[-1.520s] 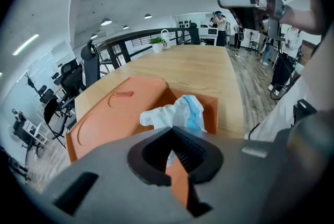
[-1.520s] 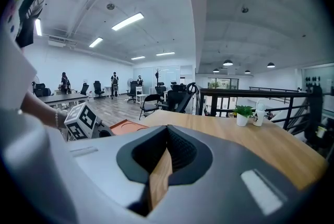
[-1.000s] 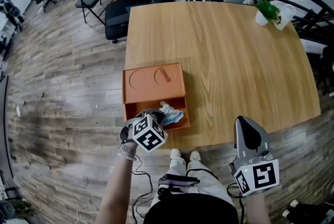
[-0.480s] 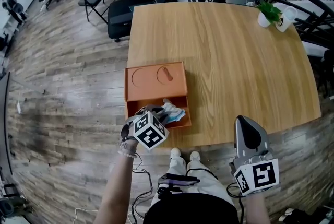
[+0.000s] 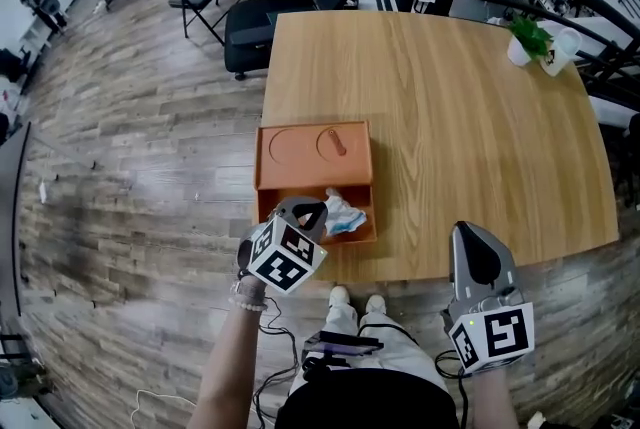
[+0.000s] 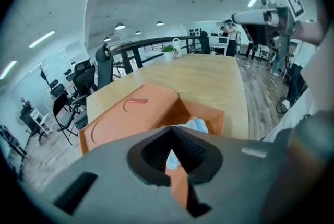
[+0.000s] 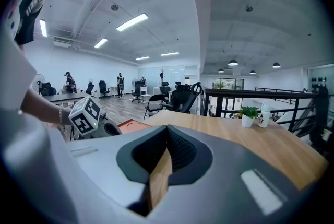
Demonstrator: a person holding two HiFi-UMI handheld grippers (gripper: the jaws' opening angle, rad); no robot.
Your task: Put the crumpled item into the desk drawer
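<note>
The wooden surface [image 5: 470, 117] has open room to the far and right. An orange drawer unit [image 5: 310, 149] sits at its near-left corner, close to both edges. Its drawer [image 5: 368, 235] is pulled out toward the near edge.

- **Left hand-held gripper [image 5: 304, 211]:** at the drawer front, jaws pressed together, empty.
- **Right hand-held gripper [image 5: 475, 257]:** well apart, likewise closed.

The crumpled item [image 5: 343, 215] lies in the drawer. It appears light and soft, so pinch a raised fold.

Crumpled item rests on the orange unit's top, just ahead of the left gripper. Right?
Not on the top: the crumpled item lies inside the open drawer, just ahead of the left gripper. The head view shows it.
</note>
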